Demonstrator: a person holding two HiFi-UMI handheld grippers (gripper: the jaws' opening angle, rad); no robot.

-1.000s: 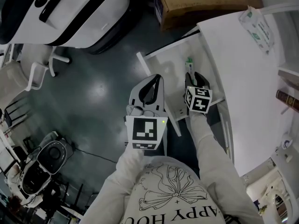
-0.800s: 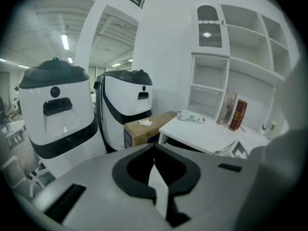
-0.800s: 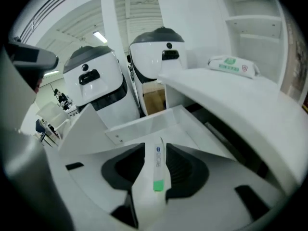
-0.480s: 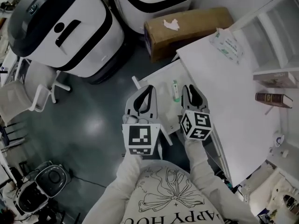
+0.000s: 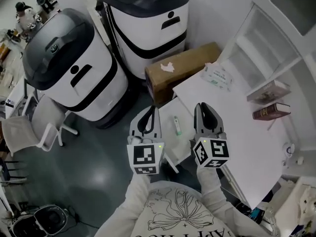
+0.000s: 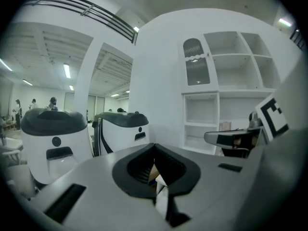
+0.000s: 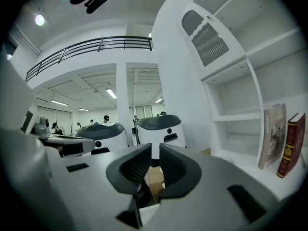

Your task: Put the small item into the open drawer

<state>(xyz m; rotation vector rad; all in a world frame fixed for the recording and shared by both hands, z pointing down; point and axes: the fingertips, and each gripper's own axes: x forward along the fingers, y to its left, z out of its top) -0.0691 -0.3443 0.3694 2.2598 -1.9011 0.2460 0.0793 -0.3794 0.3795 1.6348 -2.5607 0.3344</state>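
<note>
Lifting the left gripper (image 5: pixel 149 111) and right gripper (image 5: pixel 204 107) up clear of the open drawer (image 5: pixel 168 116) now, leaving the small item (image 5: pixel 177 125) lying inside. Just squeezing the right jaws down to a narrow empty gap, keeping the left ones pinched together on nothing. Looks basically done.

There it is: the small item (image 5: pixel 177 126) — a slim white stick with a green end — lying flat inside the white open drawer (image 5: pixel 168 113), lengthwise near its middle, drawer pulled well out.
</note>
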